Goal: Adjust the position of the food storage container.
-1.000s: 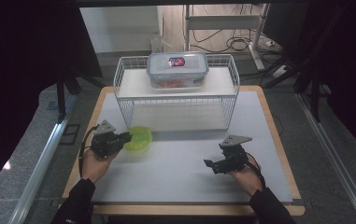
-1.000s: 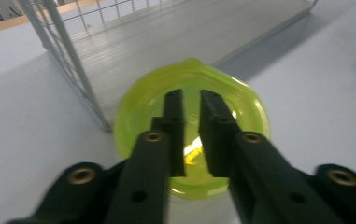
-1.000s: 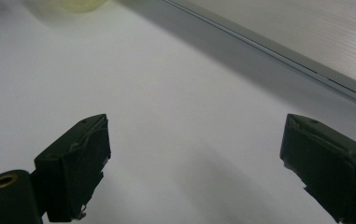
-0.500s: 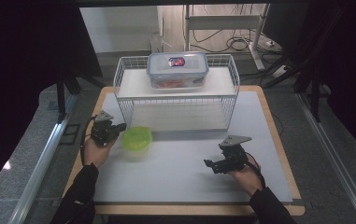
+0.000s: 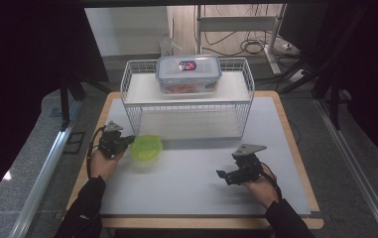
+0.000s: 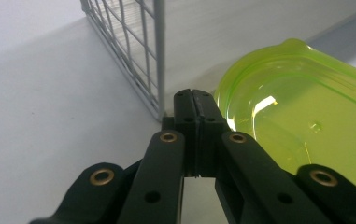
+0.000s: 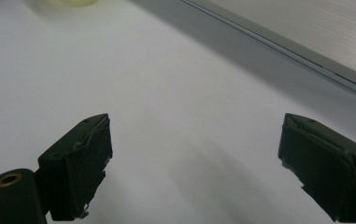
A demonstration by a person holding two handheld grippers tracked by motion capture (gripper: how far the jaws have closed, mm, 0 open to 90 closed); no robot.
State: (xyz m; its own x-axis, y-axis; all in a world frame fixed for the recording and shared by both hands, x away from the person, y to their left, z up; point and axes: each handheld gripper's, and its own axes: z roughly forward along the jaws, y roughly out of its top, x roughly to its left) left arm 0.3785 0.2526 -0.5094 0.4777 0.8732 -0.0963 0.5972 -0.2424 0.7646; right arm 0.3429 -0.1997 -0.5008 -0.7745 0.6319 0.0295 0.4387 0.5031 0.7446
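A translucent green lid [image 5: 147, 147] [image 6: 306, 116] lies flat on the white mat, just in front of the wire rack's left front corner. My left gripper [image 5: 128, 140] [image 6: 194, 100] is shut, its pads pressed together with nothing between them. Its tips rest on the mat between the rack's corner post and the lid's rim, which lies right beside them. My right gripper [image 5: 223, 176] [image 7: 194, 172] hovers low over bare mat at the front right. It is open wide and empty, and it points left towards the lid.
A white wire rack [image 5: 186, 106] [image 6: 138, 42] stands at the back middle of the mat [image 5: 191, 188]. A clear lidded food container [image 5: 189, 74] sits on its top shelf. The wooden table edge [image 5: 295, 148] borders the mat on the right.
My left gripper has shifted a little left and down towards the rack's corner. The green lid, tilted a second ago, now lies flat. The right gripper has stayed put.
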